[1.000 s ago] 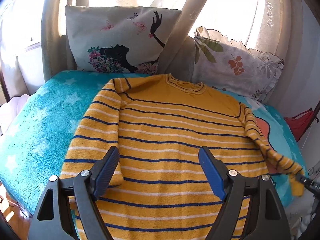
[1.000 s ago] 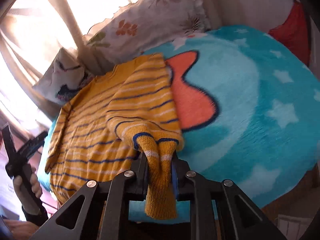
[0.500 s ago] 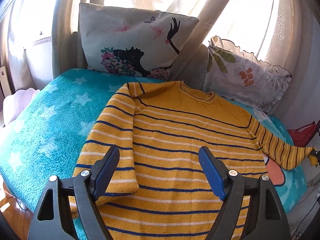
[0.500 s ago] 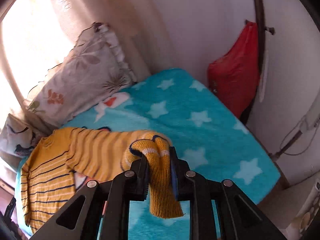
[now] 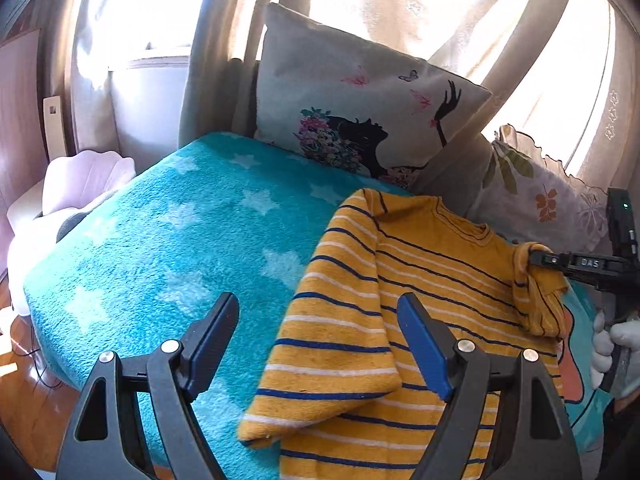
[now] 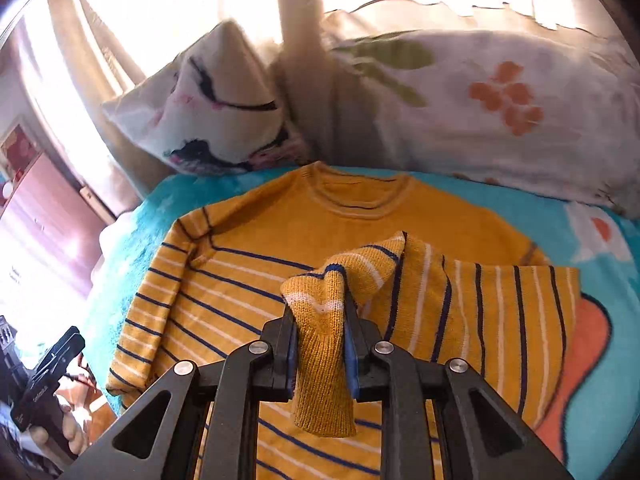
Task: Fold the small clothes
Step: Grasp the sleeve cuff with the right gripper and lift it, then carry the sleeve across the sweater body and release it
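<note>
Folding the right sleeve point(image 6: 460, 300) across the chest was judged to be the step in hand. The yellow striped sweater point(image 6: 280, 248) lay face up on the turquoise star blanket point(image 5: 180, 248) of the bed, its collar toward the pillows at the top of the frame. The left sleeve point(image 5: 340, 320) was already laid over the body.

The right tongs point(image 6: 320, 344) were clamped on the sleeve cuff point(image 6: 322, 360), which hung down between the pads at lower centre of the right wrist view; in the left wrist view the same tongs appeared at right of the frame, over the sweater's shoulder. The left tongs point(image 5: 320, 344) stood released and wide, nothing between the pads, hovering above the hem side of the folded left sleeve, pitched downward.

To do the step well, the cuff should be carried level across the chest so the sleeve lies flat along the stripes, then lowered before release. The sleeve showed a twist near the cuff; this should be untwisted first. The free tongs could pin the shoulder seam, as a soft knit is likely to drag.
</note>
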`<state>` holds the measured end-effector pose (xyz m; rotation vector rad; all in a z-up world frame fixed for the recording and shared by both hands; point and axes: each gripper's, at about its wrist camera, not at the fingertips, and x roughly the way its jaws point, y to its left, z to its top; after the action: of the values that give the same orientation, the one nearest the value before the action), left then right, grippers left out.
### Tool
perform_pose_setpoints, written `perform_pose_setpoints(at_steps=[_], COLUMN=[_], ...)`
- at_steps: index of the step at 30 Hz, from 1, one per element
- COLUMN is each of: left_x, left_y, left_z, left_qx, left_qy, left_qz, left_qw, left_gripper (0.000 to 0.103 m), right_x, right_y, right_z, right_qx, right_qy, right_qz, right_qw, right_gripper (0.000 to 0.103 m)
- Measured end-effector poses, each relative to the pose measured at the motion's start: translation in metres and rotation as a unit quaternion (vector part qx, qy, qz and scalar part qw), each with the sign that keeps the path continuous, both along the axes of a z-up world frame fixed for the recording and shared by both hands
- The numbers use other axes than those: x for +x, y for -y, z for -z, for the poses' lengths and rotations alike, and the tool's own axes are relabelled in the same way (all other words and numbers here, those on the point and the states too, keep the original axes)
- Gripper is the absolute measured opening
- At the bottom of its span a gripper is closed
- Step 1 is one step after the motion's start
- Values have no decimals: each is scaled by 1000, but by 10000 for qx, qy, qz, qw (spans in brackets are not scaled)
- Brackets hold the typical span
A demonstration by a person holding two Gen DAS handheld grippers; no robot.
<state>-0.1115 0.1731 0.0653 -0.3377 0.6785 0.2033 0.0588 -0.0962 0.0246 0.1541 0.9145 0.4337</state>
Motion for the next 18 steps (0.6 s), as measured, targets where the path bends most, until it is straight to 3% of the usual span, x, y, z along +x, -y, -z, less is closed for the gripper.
perform_pose_setpoints(at_steps=[3, 5, 8, 10, 13, 18], left_x=[-7, -10, -14, -15, -13, -8], left_y=[-16, -24, -33, -38, -43, -42], left_z=[4, 6, 11, 15, 21, 27], left_qx=[-9, -33, -71, -107, -195, -306], left_qy=[-26, -46, -52, -63, -108, -161], left_qz=[-171, -254, -342, -375, -397, -296], left_qw=[9998, 9997, 9994, 9992, 9990, 9990], left_gripper=[80, 80, 80, 80, 80, 80], right_x=[30, 49, 56, 51, 37, 23], right_y=[-69, -107, -132, -130, -113, -75], right_z=[21, 39, 46, 34, 14, 25], right_qx=[-456, -635, -379, 13, 352, -310], right_qy=[-137, -390, -574, -414, -91, 45], right_qz=[-493, -769, -964, -1042, -954, -303], right_qw=[9976, 9942, 9930, 9937, 9948, 9990], right_gripper=[25, 38, 45, 56, 61, 61])
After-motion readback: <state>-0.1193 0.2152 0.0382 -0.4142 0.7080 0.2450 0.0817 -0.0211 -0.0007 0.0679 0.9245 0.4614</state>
